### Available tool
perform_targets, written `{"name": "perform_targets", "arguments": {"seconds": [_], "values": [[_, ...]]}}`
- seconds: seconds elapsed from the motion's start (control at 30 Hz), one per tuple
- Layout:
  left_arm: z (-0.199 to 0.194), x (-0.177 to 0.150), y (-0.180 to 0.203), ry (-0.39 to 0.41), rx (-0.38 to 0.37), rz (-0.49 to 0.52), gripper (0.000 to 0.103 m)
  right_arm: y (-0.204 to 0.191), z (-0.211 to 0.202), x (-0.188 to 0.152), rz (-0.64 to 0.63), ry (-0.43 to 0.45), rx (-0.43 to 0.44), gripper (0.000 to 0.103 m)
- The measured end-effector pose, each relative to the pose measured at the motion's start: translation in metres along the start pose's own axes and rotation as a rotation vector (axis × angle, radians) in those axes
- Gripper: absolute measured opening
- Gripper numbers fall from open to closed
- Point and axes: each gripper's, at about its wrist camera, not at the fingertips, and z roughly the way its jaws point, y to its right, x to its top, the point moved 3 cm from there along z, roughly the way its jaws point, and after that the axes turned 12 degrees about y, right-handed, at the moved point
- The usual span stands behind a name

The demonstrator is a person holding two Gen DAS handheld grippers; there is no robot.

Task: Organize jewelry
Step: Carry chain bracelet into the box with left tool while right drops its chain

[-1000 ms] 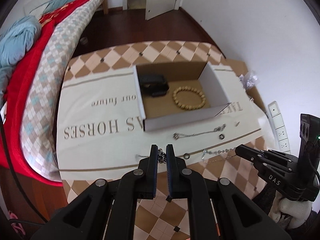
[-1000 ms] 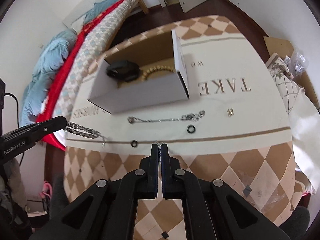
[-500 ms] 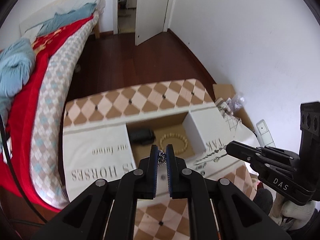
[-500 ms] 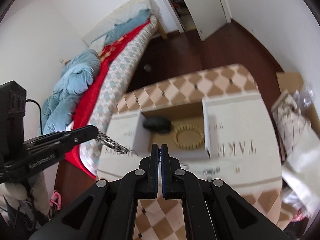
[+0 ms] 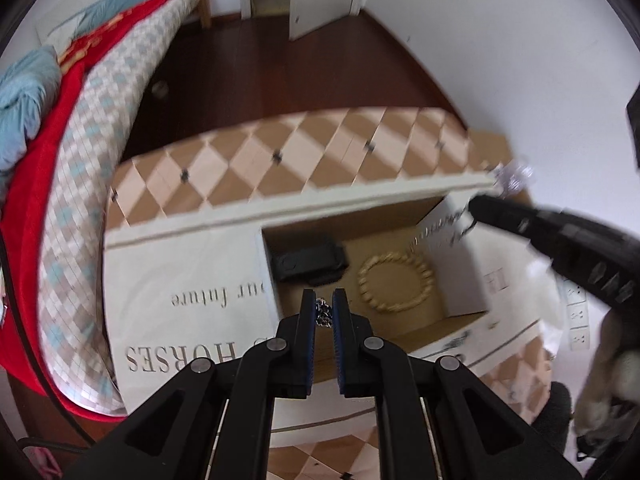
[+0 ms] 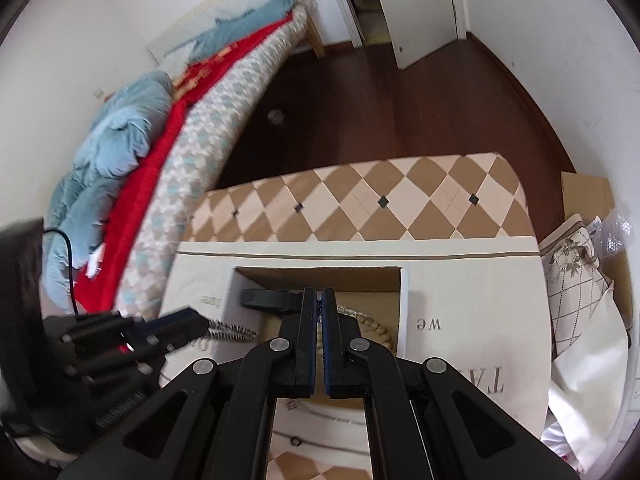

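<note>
A silver chain (image 5: 323, 315) is stretched between both grippers above the open cardboard box (image 5: 460, 280). My left gripper (image 5: 324, 300) is shut on one end of it, over the box's near left part. My right gripper (image 6: 319, 304) is shut on the other end; the left wrist view shows it at the right (image 5: 476, 205), over the box's right wall, with chain links trailing from its tip. Inside the box lie a black watch (image 5: 308, 260) and a wooden bead bracelet (image 5: 394, 288). The right wrist view shows my left gripper (image 6: 200, 317) with the chain (image 6: 232, 326) hanging from it.
The box stands on a white printed cloth (image 5: 180, 264) over a diamond-patterned table (image 5: 320, 152). Another thin chain (image 6: 320, 412) and a small dark ring (image 6: 295, 440) lie on the cloth in front. A bed (image 6: 152, 168) is to the left; bags and cardboard (image 6: 580, 280) are to the right.
Both grippers rose from the cloth in front of the box and moved forward over it, carrying the chain between them. The jaws stayed shut.
</note>
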Motion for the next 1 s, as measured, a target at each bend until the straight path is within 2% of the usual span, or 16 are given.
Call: {"name": "perform_targets", "arguments": {"seconds": [0.13,0.23,0.3,0.4,0.43,0.47,0.5,0.53,0.57,0.63,0.67,0.7,0.73,0.77,0.83,1.0], "values": [[0.022,-0.011,-0.01,-0.043,-0.001,-0.053,0.007,-0.003,0.027,0.002,-0.015,-0.047,0.006,0.002],[0.027,-0.014,-0.017,-0.058,-0.009,-0.122,0.01,-0.005,0.041,0.002,-0.076,-0.058,-0.056,0.002],[0.026,-0.015,-0.021,-0.05,0.001,-0.145,0.01,0.0,0.048,0.001,-0.076,-0.08,-0.087,0.002],[0.02,-0.011,-0.023,-0.013,0.034,-0.139,0.019,0.01,0.052,0.0,-0.062,-0.103,-0.13,0.004],[0.017,-0.009,-0.023,-0.001,0.042,-0.136,0.028,0.012,0.049,0.0,-0.06,-0.099,-0.134,0.01],[0.012,-0.008,-0.022,0.021,0.057,-0.13,0.034,0.013,0.046,0.001,-0.059,-0.089,-0.143,0.032],[0.01,-0.005,-0.021,0.039,0.078,-0.122,0.049,0.014,0.041,0.002,-0.056,-0.075,-0.144,0.046],[0.007,-0.001,-0.022,0.058,0.097,-0.113,0.063,0.013,0.036,0.003,-0.055,-0.059,-0.141,0.069],[0.002,0.002,-0.023,0.086,0.123,-0.101,0.067,0.011,0.029,0.005,-0.058,-0.041,-0.143,0.076],[-0.008,0.006,-0.024,0.14,0.191,-0.072,0.076,0.008,0.018,0.006,-0.073,-0.019,-0.163,0.076],[-0.012,0.007,-0.025,0.156,0.218,-0.06,0.079,0.007,0.012,0.006,-0.091,-0.006,-0.199,0.076],[-0.016,0.007,-0.027,0.171,0.248,-0.047,0.087,0.006,0.008,0.005,-0.104,0.0,-0.232,0.076],[-0.018,0.007,-0.029,0.183,0.271,-0.037,0.092,0.007,0.004,0.002,-0.121,0.001,-0.272,0.08],[-0.021,0.005,-0.031,0.194,0.298,-0.028,0.094,0.008,0.001,-0.003,-0.137,0.0,-0.311,0.089],[-0.022,0.002,-0.035,0.198,0.332,-0.024,0.098,0.01,-0.002,-0.014,-0.157,-0.009,-0.358,0.099],[-0.016,-0.012,-0.037,0.181,0.336,-0.022,0.098,0.016,0.005,-0.047,-0.14,-0.079,-0.385,0.103]]}}
